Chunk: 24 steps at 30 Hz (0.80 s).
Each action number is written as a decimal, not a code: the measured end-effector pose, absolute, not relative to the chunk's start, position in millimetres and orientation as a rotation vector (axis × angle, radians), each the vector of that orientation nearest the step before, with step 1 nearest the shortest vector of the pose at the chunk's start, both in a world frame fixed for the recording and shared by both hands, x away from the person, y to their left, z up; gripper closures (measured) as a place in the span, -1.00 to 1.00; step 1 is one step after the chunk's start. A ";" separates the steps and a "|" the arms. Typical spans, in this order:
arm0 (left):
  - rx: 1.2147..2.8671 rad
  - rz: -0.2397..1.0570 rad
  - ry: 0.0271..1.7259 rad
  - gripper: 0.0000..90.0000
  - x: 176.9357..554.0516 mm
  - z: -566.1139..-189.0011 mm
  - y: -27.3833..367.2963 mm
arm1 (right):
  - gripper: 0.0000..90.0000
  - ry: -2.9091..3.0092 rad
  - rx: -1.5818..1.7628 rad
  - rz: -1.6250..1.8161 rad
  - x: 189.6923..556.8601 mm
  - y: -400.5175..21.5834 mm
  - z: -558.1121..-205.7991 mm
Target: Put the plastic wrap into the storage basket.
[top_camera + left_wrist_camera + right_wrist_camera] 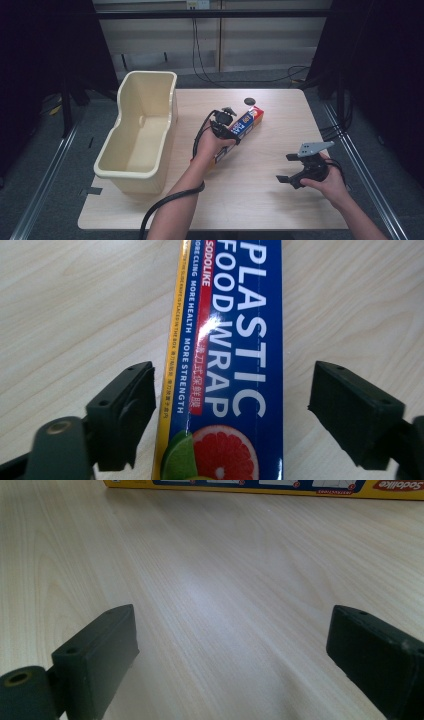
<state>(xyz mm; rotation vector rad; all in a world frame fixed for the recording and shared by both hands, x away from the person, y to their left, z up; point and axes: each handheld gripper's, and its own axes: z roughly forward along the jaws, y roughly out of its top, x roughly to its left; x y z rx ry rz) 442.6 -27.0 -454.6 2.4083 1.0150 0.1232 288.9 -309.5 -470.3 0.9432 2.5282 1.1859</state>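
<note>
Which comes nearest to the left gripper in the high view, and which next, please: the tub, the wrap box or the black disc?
From the left gripper:
1. Wrap box, between its jaws.
2. Black disc, just beyond the box's far end.
3. Tub, off to the left.

The table (270, 200) is pale wood-grain laminate, smooth with a soft sheen. The plastic wrap box (235, 340) at its centre is glossy printed cardboard that catches glare. The tub (145, 125) at nine o'clock is smooth cream plastic. The left gripper (231, 410) has matt black plastic pads, faintly grainy.
</note>
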 end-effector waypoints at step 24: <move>2.561 0.044 1.089 -0.10 441.7 -437.6 -26.7 | -0.87 2.524 0.938 1.203 288.7 -308.7 -470.2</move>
